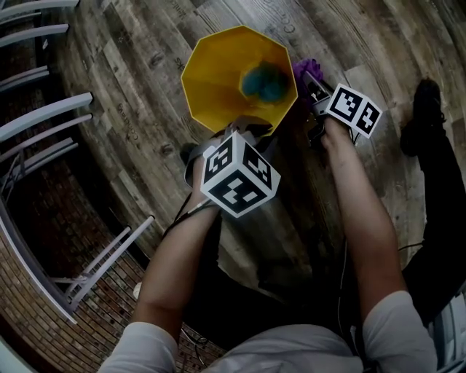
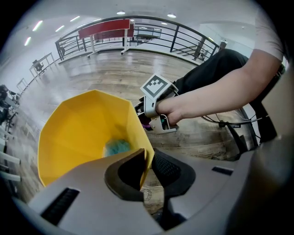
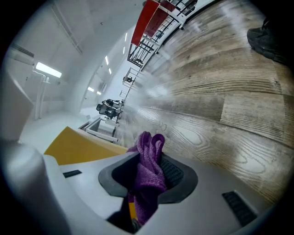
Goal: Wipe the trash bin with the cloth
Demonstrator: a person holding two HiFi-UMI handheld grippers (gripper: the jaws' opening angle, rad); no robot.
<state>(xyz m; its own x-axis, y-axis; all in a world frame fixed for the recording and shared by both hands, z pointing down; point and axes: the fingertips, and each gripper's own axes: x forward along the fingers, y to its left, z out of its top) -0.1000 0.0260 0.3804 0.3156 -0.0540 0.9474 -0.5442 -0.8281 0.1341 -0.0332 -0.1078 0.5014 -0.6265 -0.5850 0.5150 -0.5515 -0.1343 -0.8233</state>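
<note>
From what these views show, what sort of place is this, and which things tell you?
Probably a large indoor hall, perhaps an upper level: a wood-plank floor, metal railings along its edge, and rows of ceiling lights overhead.

Both bare forearms point(image 1: 182, 255) reach down — left hand-held gripper point(image 2: 148, 167) clamped on trash bin point(image 2: 87, 128) rim, right hand-held gripper point(image 3: 149, 176) pinching cloth point(image 3: 148, 149).

**What Cannot Be Made Out**

In the head view, the jaws of the left gripper point(image 2: 146, 167) are covered by its marker cube point(image 1: 239, 175), as is the near rim of the bin point(image 1: 218, 73); the teal lump point(image 1: 263, 82) inside is blurred and cannot be identified; the cloth point(image 1: 304, 70) is largely hidden behind the right gripper point(image 3: 150, 173); a shoe point(image 3: 271, 39) is cut off by the right gripper view's edge.
</note>
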